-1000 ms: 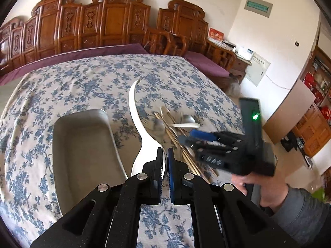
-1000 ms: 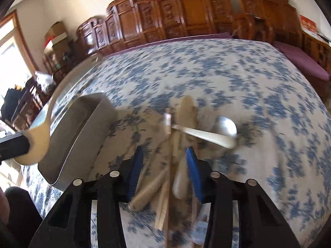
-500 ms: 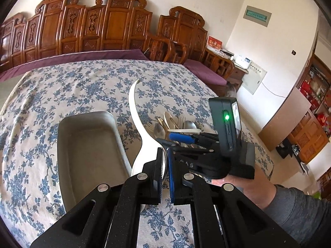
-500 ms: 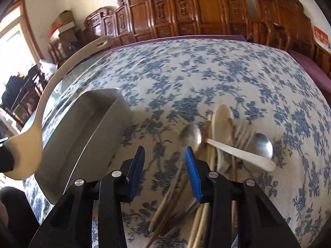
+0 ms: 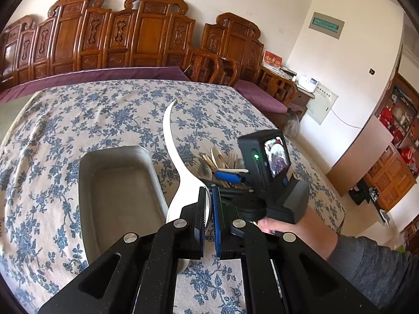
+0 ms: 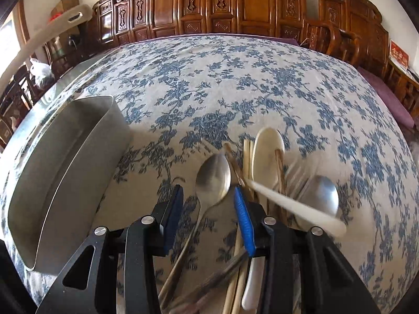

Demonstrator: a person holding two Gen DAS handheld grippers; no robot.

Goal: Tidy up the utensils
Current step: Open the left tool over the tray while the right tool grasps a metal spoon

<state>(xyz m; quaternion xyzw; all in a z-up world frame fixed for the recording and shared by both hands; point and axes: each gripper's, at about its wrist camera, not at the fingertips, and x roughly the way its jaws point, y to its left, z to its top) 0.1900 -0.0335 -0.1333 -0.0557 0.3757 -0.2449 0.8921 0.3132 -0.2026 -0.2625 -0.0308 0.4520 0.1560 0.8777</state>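
Left gripper (image 5: 208,210) clamps a white curved ladle (image 5: 175,157), handle at twelve o'clock; right gripper (image 6: 207,204) gapes over a steel spoon (image 6: 212,176).

Tablecloth (image 6: 235,83) cream with blue floral print, tray (image 6: 60,172) dull grey metal lower left, ladle (image 5: 183,183) white, gripper pads (image 6: 242,214) blue, chairs (image 6: 235,2) reddish-brown carved wood along the top.

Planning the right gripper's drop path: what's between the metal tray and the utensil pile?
Right wrist view: only bare floral tablecloth between the metal tray and the utensil pile. The nearest piece is the steel spoon.
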